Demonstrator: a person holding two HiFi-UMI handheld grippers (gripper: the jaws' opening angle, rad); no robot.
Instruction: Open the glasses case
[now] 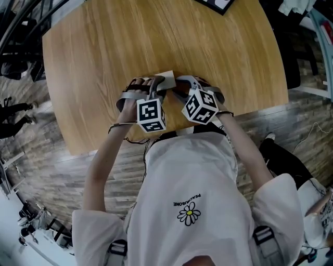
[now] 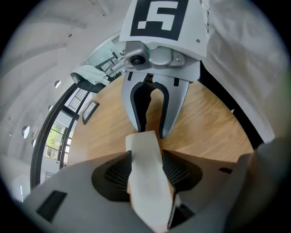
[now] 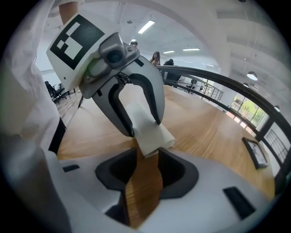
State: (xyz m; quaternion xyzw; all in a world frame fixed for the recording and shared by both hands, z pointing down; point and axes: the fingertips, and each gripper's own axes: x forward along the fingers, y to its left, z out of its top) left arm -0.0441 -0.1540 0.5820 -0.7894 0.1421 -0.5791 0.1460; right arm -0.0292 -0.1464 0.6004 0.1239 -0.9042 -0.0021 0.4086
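A pale cream glasses case (image 1: 165, 78) lies closed on the round wooden table (image 1: 104, 52), near its front edge. My left gripper (image 1: 148, 87) comes at the case from the left and my right gripper (image 1: 182, 85) from the right, and they face each other. In the left gripper view the case (image 2: 145, 177) runs lengthwise through my left gripper (image 2: 145, 157), filling the gap, with both pads against its sides. In the right gripper view the case's near end (image 3: 152, 136) sits just past my right gripper (image 3: 148, 157). Bare wood shows between those jaws.
A dark-framed flat thing (image 1: 216, 4) lies at the table's far edge. The person's body stands close against the near edge. A railing (image 3: 218, 79) and windows lie beyond the table, with plank floor (image 1: 78, 171) around it.
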